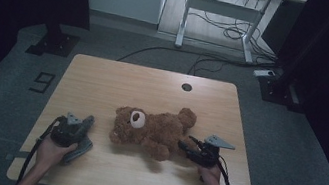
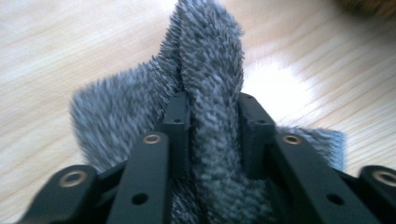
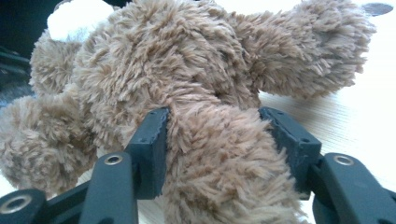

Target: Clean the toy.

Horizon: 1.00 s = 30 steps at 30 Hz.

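Between the jaws of the left gripper [image 2: 210, 121] a fold of grey fleece cloth [image 2: 205, 84] is pinched, though the grip may be loosening. A plush limb of the brown teddy bear [image 3: 205, 154] is held by the right gripper [image 3: 212, 140]. The bear lies at mid-table [image 1: 104, 77], the cloth just left of it. Dressing or wiping seems under way; next, the soft, limp cloth must be carried to the shaggy bear.

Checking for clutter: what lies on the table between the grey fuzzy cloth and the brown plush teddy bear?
Nothing: in the high view a bare strip of wooden table separates the grey fuzzy cloth from the brown plush teddy bear.
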Motion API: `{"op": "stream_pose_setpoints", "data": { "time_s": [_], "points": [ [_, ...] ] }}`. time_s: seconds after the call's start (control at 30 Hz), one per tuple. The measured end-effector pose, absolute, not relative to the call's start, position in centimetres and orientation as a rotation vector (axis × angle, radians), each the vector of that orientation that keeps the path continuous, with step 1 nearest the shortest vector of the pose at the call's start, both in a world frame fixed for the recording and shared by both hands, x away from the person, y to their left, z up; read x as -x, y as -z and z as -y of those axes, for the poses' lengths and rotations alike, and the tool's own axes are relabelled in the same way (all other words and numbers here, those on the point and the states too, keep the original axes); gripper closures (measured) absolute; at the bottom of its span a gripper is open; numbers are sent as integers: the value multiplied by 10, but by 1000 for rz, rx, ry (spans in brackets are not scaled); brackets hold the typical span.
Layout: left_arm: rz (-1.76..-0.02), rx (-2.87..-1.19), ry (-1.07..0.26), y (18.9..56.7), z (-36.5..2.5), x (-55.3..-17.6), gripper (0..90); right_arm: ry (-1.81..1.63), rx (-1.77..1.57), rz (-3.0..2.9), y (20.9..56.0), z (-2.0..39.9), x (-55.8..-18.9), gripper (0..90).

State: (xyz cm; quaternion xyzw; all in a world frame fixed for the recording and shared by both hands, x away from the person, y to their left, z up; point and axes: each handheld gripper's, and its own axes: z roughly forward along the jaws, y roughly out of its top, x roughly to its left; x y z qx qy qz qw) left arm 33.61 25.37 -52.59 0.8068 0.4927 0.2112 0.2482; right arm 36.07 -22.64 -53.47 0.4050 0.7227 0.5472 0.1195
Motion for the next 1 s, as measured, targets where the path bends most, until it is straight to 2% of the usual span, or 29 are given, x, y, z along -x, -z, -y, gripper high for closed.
{"op": "stream_pose_setpoints", "data": {
  "time_s": [0.07, 0.2, 0.3, 0.4, 0.57, 0.67, 1.0],
  "points": [
    [-1340, -2194, -581, 525, -251, -339, 616, -1593, -1184, -2116, 534, 227, -360, 419],
    [-1291, -2198, -592, 512, -244, -342, 371, -1594, -1183, -2097, 533, 228, -359, 376],
    [-1238, -2134, -660, 497, -238, -339, 286, -1594, -1154, -2081, 529, 228, -356, 351],
    [-1194, -2068, -687, 483, -232, -335, 255, -1589, -1143, -2068, 526, 229, -353, 329],
    [-1126, -2024, -724, 461, -218, -326, 251, -1618, -1125, -2036, 519, 233, -346, 314],
    [-1093, -2000, -691, 454, -210, -321, 254, -1637, -1106, -2020, 513, 238, -341, 305],
    [-1052, -2022, -546, 475, -183, -309, 255, -1667, -1062, -2013, 508, 252, -323, 280]
  ]
}}
